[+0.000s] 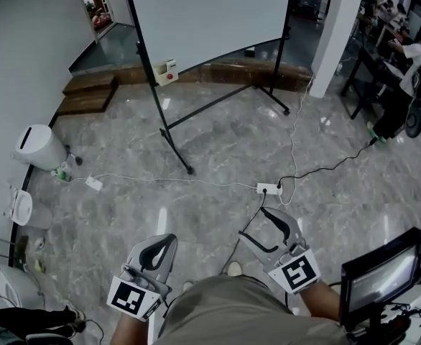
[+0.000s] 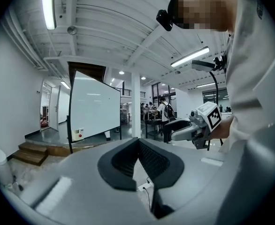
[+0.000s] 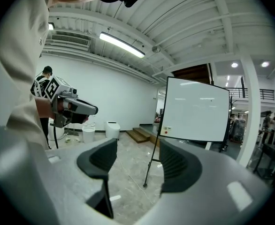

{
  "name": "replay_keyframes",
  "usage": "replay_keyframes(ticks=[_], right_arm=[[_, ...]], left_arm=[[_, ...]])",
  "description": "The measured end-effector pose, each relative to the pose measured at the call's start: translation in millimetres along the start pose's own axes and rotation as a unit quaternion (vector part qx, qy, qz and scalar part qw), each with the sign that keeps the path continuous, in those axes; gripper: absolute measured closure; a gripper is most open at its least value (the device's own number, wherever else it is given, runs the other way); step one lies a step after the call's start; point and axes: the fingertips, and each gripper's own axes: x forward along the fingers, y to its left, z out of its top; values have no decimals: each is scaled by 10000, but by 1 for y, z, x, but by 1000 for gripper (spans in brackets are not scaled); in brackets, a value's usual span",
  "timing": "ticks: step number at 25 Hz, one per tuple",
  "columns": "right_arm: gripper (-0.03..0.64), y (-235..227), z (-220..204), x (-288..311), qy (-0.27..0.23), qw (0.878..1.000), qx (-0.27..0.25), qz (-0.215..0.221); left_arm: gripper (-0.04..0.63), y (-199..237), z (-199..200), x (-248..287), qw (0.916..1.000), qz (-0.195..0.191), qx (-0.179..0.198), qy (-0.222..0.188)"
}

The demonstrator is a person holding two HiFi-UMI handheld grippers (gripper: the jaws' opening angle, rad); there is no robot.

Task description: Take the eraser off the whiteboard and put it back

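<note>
- The left gripper (image 1: 166, 243) is held low, close to the body. In the left gripper view its fingers (image 2: 154, 161) are seen clenched, tips touching, with nothing between them.
- The right gripper (image 1: 252, 223) is held beside it at the same height. In the right gripper view its fingers (image 3: 177, 165) are seen released, and only floor and the board's stand show through the gap.
- Just beyond the grippers a white power strip (image 1: 269, 188) is seen on the marble floor (image 1: 218, 142), with cables running off to both sides.
- Farther off, the whiteboard (image 1: 210, 13) is carried on a black wheeled stand (image 1: 169, 131), well apart from both grippers.
- A small pale block with a red dot, taken to be the eraser (image 1: 166, 71), is stuck at the board's lower left corner; it is too small for certainty.
- The eraser is thus found on the board with neither gripper near it. This fits an eraser yet to be taken off as well as one already put back, and the step in hand cannot be settled.
- Should the eraser have to be handled, the floor between would need crossing, the cables stepped over, and released fingers brought squarely to that corner.
</note>
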Motion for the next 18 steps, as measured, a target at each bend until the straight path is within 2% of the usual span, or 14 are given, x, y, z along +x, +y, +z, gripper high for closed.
replay_keyframes(ticks=[6, 10, 18], right_arm=[[330, 80, 12, 27, -22, 9997, -95, 214], [330, 122, 18, 40, 32, 9992, -130, 369], [330, 187, 20, 50, 189, 9992, -95, 339]], left_arm=[[588, 21, -29, -80, 9997, 127, -130, 162], [588, 39, -38, -112, 9995, 248, -16, 204], [588, 53, -66, -173, 9994, 54, -229, 243]])
